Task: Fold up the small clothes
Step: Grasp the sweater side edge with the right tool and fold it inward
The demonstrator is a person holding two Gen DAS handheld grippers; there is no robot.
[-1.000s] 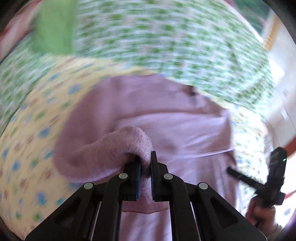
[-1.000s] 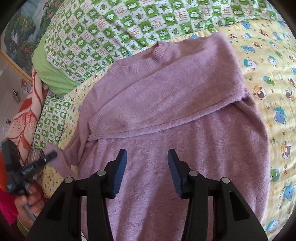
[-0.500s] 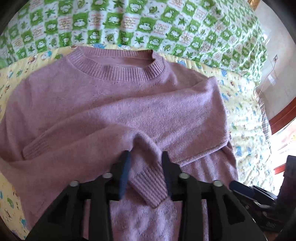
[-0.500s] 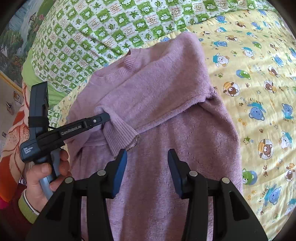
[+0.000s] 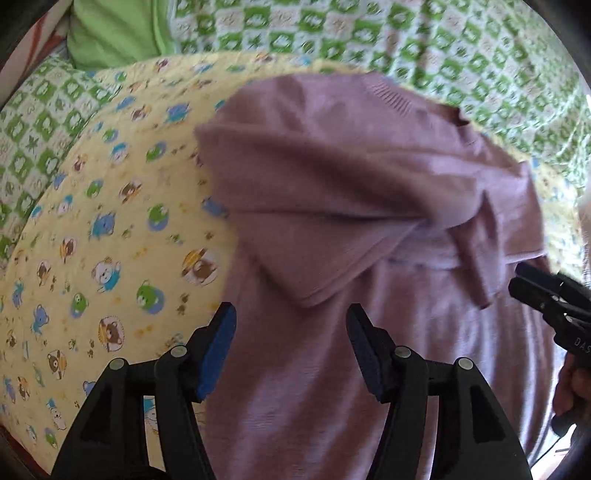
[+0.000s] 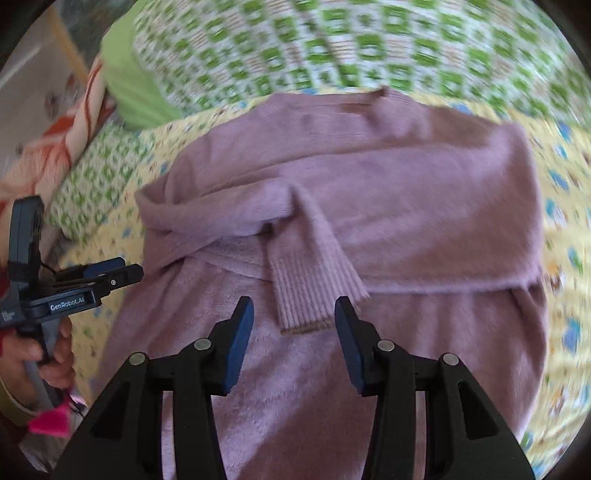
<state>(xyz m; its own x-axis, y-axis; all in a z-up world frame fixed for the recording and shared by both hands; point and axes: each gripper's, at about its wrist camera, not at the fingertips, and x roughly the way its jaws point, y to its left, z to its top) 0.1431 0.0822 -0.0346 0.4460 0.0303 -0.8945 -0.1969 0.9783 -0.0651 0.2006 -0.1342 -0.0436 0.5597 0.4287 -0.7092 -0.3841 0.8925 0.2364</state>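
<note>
A mauve knitted sweater (image 6: 406,206) lies flat on the bed, collar far from me, both sleeves folded across its chest. It also shows in the left wrist view (image 5: 332,177). One ribbed cuff (image 6: 314,291) lies just beyond my right gripper (image 6: 293,332), which is open and empty above the sweater's body. My left gripper (image 5: 290,343) is open and empty over the sweater's left edge. The left gripper also appears at the left of the right wrist view (image 6: 110,277), and the right gripper at the right of the left wrist view (image 5: 543,295).
The sweater rests on a yellow sheet with cartoon animals (image 5: 92,240). Behind it is a green-and-white patterned quilt (image 6: 332,48), a plain green pillow (image 5: 114,29) and a red-patterned cloth (image 6: 55,147) at the left.
My left gripper has let go of the sleeve, opened wide and pulled back left. The sleeve now lies across the chest. My right gripper has come lower, closer to the cuff.
</note>
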